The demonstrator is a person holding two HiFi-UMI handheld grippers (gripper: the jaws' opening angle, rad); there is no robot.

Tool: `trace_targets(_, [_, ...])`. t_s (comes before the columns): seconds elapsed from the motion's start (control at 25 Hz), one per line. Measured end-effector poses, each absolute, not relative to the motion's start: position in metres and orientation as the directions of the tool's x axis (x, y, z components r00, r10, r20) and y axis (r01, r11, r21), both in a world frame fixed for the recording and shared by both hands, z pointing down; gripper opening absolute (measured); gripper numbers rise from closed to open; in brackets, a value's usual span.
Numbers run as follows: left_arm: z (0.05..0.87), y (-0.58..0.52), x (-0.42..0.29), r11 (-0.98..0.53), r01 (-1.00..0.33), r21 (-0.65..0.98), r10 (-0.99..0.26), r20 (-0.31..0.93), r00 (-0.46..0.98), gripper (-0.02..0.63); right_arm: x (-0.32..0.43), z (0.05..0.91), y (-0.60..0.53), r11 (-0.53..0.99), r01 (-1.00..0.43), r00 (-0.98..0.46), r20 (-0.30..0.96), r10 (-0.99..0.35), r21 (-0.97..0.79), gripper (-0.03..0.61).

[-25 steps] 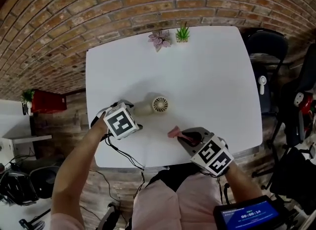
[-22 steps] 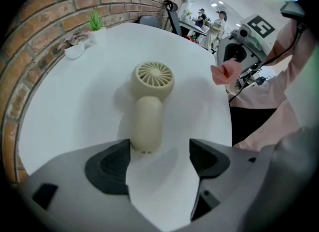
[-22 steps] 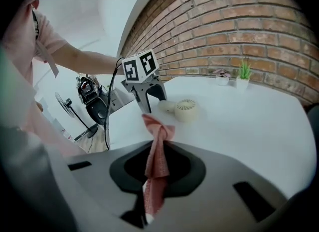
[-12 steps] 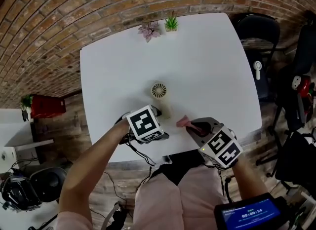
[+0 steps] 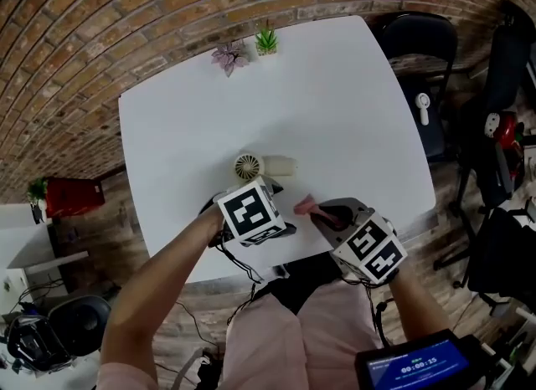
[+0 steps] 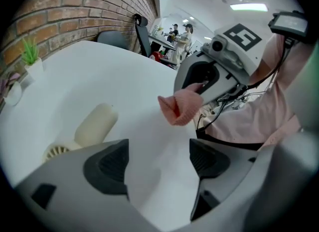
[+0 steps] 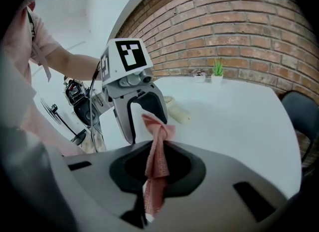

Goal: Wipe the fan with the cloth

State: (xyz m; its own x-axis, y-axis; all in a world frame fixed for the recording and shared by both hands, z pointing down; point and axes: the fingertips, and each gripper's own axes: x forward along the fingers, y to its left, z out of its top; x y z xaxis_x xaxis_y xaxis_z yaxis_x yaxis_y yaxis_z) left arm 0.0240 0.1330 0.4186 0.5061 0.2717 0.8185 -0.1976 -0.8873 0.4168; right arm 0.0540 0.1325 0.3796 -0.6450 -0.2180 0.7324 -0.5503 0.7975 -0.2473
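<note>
A small cream hand-held fan (image 5: pixel 249 166) lies on its side on the white table (image 5: pixel 352 112), head to the left, handle (image 5: pixel 280 165) to the right. In the left gripper view the fan (image 6: pixel 92 125) lies just beyond my left gripper (image 6: pixel 158 164), which is open with nothing between its jaws. From the head view the left gripper's marker cube (image 5: pixel 250 210) sits right in front of the fan. My right gripper (image 5: pixel 316 212) is shut on a pink cloth (image 5: pixel 303 205), a short way right of the fan and off it. The cloth (image 7: pixel 157 159) hangs bunched between its jaws.
Two small potted plants (image 5: pixel 227 57) (image 5: pixel 266 41) stand at the table's far edge. Black chairs (image 5: pixel 423 49) are on the right, a red box (image 5: pixel 74 196) on the floor at left. The table's near edge (image 5: pixel 251 269) runs just below both grippers.
The fan has swung round: its head pointed right, now left. My left gripper has moved right, close to the right gripper, and stands open off the fan. The cloth stays held.
</note>
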Motion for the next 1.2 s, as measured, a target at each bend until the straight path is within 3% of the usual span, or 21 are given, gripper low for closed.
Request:
trace_targets(0.28, [0.370,0.092,-0.015,-0.925,-0.257,0.280,0.091,0.820,0.566,0.377,0.039,0.385,0.124,0.792,-0.550,-0.658,0.722,-0.214,-0.266,0.034])
trace_targets(0.48, [0.375,0.043,-0.034,-0.968,-0.238,0.074,-0.052,0.874,0.483,0.377,0.027,0.389,0.116,0.778,-0.553,-0.658,0.728,-0.190,-0.298,0.034])
trace_targets(0.72, [0.423,0.037,-0.048,-0.998,-0.060,0.008,-0.009,0.957,0.290,0.388,0.014,0.400,0.109,0.748,-0.556,-0.668,0.731,-0.142,-0.363,0.034])
trace_targets(0.84, [0.441,0.027,-0.051,-0.998,-0.062,-0.014,-0.032,0.957,0.287,0.388,0.007,0.409,0.105,0.717,-0.571,-0.665,0.738,-0.118,-0.399,0.034])
trace_targets(1.2, [0.442,0.036,-0.048,-0.995,-0.059,0.079,0.058,0.955,0.291,0.370,-0.011,0.430,0.097,0.592,-0.625,-0.658,0.752,-0.047,-0.510,0.035])
